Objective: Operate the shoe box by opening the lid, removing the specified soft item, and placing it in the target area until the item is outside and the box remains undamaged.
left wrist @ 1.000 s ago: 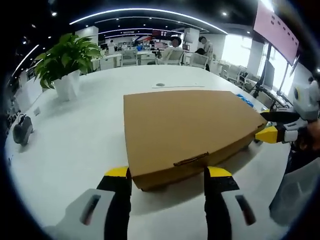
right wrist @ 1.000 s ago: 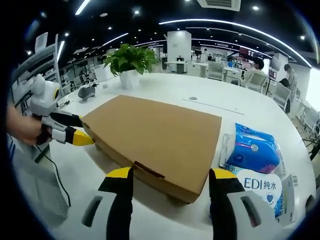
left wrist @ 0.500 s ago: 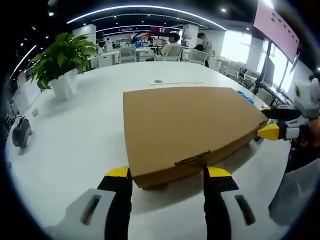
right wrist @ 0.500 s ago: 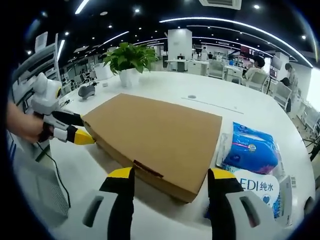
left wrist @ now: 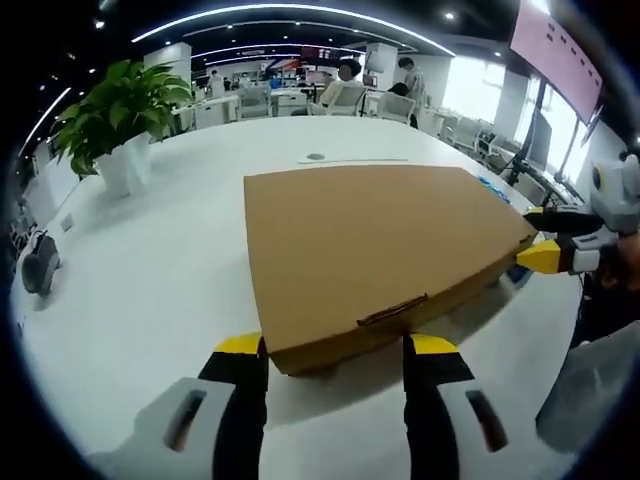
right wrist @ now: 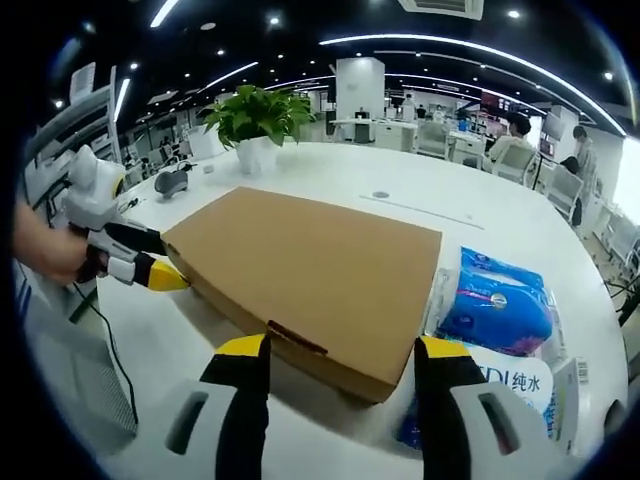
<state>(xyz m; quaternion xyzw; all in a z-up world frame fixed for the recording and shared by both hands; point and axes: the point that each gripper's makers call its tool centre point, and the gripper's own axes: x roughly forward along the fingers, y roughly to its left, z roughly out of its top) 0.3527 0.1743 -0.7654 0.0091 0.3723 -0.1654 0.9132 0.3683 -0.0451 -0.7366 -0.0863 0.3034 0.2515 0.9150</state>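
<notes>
We cannot see inside the shoe box [right wrist: 310, 275]; its closed lid hides any contents. Beside the shoe box, the blue tissue packs [right wrist: 495, 305] are partly cut off behind the right gripper [right wrist: 343, 400].

Handheld two-jaw tools, yellow-tipped

Left tool [left wrist: 334, 352] and right tool [right wrist: 345, 352]: black jaws capped yellow, grey slotted bases; a white housing and a thin black cable trail behind.

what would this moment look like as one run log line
stage: lid not yet opened | shoe box: closed, on white table | left hand-held gripper: open, at front edge | right hand-held gripper: open, at side edge | blue soft packs: beside box
</notes>
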